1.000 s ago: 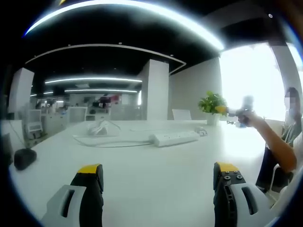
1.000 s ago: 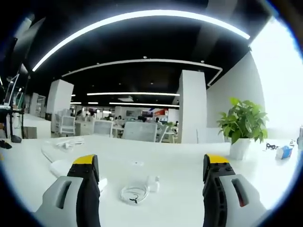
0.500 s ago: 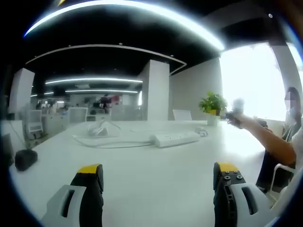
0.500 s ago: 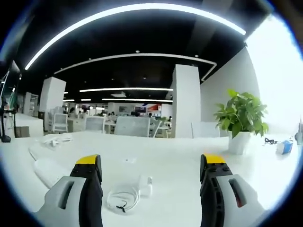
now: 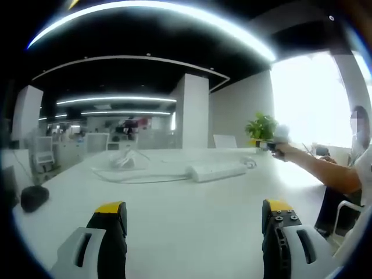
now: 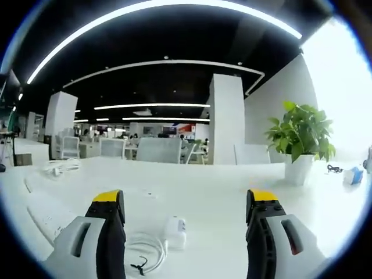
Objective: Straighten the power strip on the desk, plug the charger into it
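While the power strip [image 5: 214, 171] lies on the white desk [image 5: 192, 215], its cord trails left of it | charger [image 6: 175, 231] w/ coiled cable [image 6: 142, 253] sits between your right gripper [image 6: 183, 212] jaws, untouched | both yours spread wide, nothing held; left gripper [image 5: 192, 215] well short of strip | plant [image 6: 299, 139] right of charger.

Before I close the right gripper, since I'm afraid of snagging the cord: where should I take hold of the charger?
Grip the charger by its white block, jaws across its two flat sides, coming in from above and in front. It lies flat on the desk, with its coiled cable trailing left, so stay right of the coil. The right gripper is open.
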`<state>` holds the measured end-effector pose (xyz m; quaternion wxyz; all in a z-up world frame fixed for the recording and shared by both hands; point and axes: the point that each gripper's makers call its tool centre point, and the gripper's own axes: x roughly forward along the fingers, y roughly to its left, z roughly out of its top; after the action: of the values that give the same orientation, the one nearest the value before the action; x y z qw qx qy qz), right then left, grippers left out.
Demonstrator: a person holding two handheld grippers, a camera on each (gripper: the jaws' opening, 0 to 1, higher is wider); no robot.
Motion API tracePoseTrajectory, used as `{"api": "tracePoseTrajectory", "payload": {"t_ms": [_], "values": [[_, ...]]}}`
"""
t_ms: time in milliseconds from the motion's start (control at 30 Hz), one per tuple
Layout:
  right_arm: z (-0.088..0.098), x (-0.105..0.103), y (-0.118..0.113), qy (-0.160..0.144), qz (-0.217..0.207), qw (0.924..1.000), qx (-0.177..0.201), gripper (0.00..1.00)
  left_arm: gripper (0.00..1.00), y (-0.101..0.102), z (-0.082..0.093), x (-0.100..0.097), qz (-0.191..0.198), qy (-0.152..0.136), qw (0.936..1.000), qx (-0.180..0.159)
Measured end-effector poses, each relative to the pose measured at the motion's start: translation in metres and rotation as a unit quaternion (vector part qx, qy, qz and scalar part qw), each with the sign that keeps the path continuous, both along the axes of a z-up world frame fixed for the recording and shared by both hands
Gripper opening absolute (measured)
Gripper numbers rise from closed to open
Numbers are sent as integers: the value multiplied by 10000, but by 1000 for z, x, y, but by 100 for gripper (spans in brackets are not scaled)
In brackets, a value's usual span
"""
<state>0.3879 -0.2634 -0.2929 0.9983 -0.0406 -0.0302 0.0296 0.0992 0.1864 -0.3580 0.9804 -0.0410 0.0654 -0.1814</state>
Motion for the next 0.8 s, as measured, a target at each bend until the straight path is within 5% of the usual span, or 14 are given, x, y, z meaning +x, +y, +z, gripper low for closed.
{"api": "tracePoseTrajectory", "payload": {"t_ms": [800], "values": [[-17,32,4,88,-107,9998,112,88,99,3,-1,1,77,23,10000,38]]}}
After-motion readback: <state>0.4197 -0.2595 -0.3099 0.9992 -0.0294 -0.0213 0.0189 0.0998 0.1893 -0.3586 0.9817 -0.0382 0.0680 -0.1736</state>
